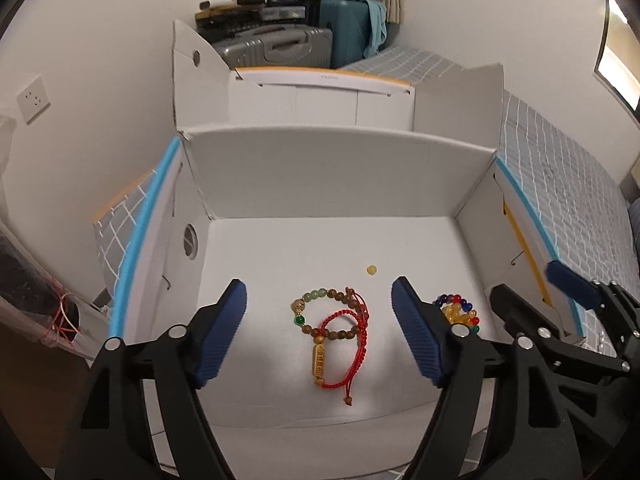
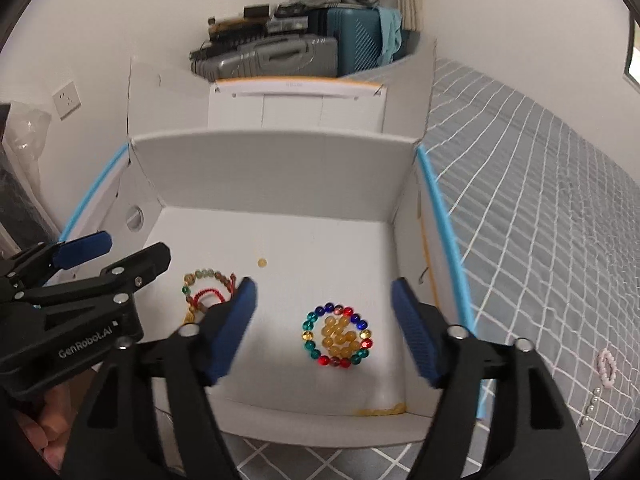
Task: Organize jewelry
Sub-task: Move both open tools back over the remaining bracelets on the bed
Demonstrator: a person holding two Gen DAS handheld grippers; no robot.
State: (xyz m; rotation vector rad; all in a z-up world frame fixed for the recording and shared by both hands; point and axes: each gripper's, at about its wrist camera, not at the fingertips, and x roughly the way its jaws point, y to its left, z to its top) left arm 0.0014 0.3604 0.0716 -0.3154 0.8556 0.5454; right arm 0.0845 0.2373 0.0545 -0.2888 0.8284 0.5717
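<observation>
A white open box (image 1: 332, 168) holds the jewelry. On its floor lie a wooden bead bracelet (image 1: 320, 294) with green beads and a gold barrel charm, tangled with a red cord bracelet (image 1: 358, 344). My left gripper (image 1: 319, 286) hovers open above them, its jaws empty. A loose yellow bead (image 1: 371, 269) lies farther back. To the right, a ring of multicoloured beads (image 2: 308, 334) encloses a heap of amber beads (image 2: 340, 338). My right gripper (image 2: 324, 284) stands open above that pair and touches neither. Each gripper shows at the edge of the other's view, the left gripper (image 2: 136, 246) and the right gripper (image 1: 528, 280).
The box sits on a bed with a grey grid cover (image 2: 540, 200). A pink bead bracelet (image 2: 606, 368) and a pearl string (image 2: 592, 404) lie on the cover to the right. A second white box (image 1: 320, 100) stands behind, with suitcases (image 1: 280, 46) at the wall.
</observation>
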